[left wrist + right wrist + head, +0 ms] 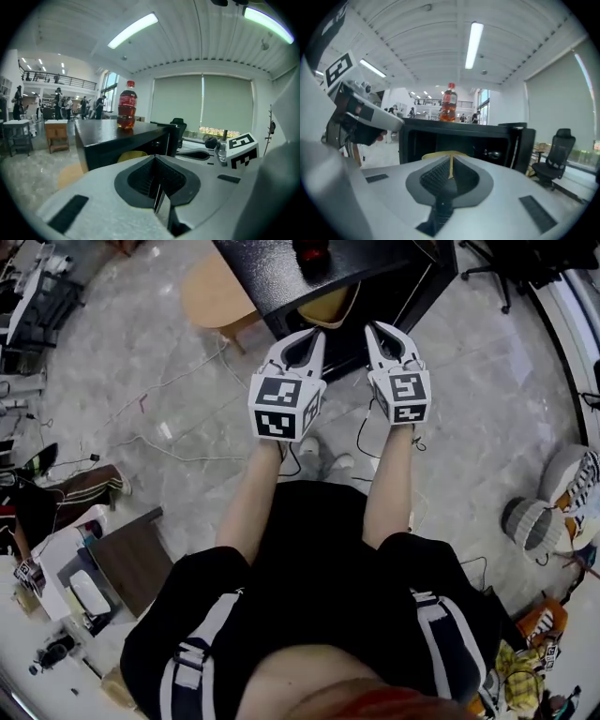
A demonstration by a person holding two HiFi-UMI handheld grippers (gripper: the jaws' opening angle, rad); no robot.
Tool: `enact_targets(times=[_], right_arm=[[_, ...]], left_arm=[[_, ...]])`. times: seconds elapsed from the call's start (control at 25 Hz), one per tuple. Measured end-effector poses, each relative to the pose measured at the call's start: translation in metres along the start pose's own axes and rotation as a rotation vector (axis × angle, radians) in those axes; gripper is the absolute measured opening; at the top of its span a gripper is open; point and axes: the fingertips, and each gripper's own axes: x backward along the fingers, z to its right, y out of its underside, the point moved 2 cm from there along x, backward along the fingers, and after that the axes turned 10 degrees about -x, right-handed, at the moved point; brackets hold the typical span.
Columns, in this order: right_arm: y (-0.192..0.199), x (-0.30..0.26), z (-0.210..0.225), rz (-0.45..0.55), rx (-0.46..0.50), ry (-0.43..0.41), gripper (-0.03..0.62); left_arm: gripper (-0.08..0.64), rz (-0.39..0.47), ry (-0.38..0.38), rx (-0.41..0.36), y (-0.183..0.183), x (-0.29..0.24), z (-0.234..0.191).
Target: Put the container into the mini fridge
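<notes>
A black mini fridge (281,277) stands in front of me with its door (427,287) swung open to the right. A yellow container (328,307) shows in its open compartment, and I see the container's rim (440,155) just past my right jaws. My left gripper (317,332) and right gripper (378,329) are held side by side just before the opening, apart from the container. Both are shut with nothing between their fingers. In the left gripper view the fridge (117,140) is ahead to the left and the yellow container (132,156) peeks out below its top.
A red-capped bottle (127,105) stands on the fridge top. A round wooden stool (217,292) is left of the fridge. Cables (159,442) trail over the floor. An office chair (553,157) is at the right, and desks with clutter (66,587) at my left.
</notes>
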Motion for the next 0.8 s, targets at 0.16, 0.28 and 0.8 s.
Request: enact_targets(times=[0.16, 0.28, 0.8], right_arm=[[-0.018, 0.052, 0.047, 0.147, -0.181, 0.125, 0.017], [-0.034, 0.1, 0.073, 0.237, -0.261, 0.212, 0.012], [-0.091, 0.254, 0.12, 0.393, -0.278, 0.501, 0.012]], left_arm=[[0.009, 0.044, 0.103, -0.011, -0.015, -0.02, 0.036], [0.009, 0.092, 0.184, -0.023, -0.036, -0.031, 0.066], [0.009, 0.258, 0.422, -0.022, -0.106, -0.047, 0.175]])
